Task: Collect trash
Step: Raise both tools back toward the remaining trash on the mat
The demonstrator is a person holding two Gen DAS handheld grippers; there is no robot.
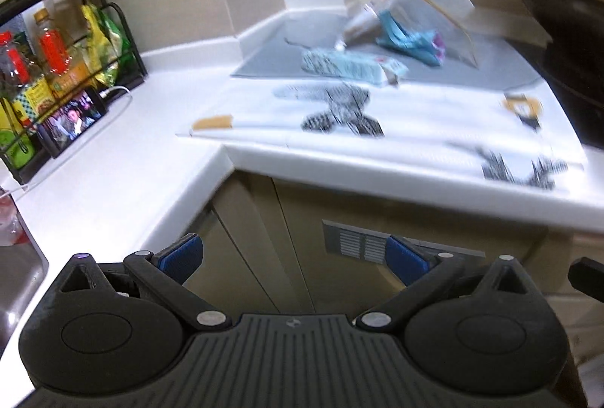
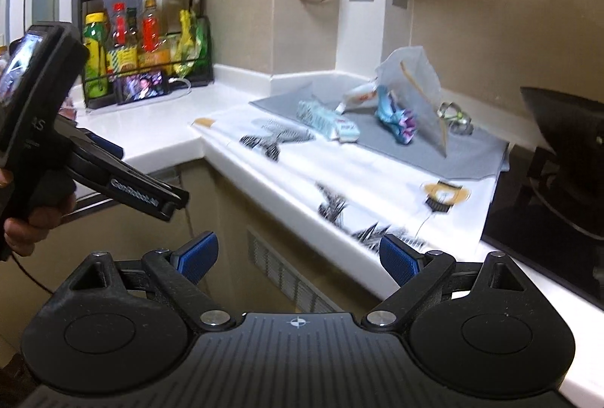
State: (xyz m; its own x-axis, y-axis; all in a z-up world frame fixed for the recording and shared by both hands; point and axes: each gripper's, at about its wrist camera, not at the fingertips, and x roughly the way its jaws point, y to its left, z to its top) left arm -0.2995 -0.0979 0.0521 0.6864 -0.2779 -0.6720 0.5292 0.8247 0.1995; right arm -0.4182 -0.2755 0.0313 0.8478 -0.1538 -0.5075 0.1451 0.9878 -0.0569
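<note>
both claws released, empty — left claw (image 1: 294, 253), right claw (image 2: 298, 255), low in frame, short of the surface (image 2: 158, 128). trash mid-right on grey mat (image 2: 472, 158): clear bag (image 2: 411, 83), blue wrapper (image 2: 394, 119), carton (image 2: 324, 121). probably light, crinkly, slippery — pinch a folded edge.

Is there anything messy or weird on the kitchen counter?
Yes. Trash is scattered over the gray mat: a crumpled blue wrapper, a pale blue pack lying flat, a squeezed tube and a clear plastic bag standing up crookedly. The rack of bottles looks tidy.
</note>
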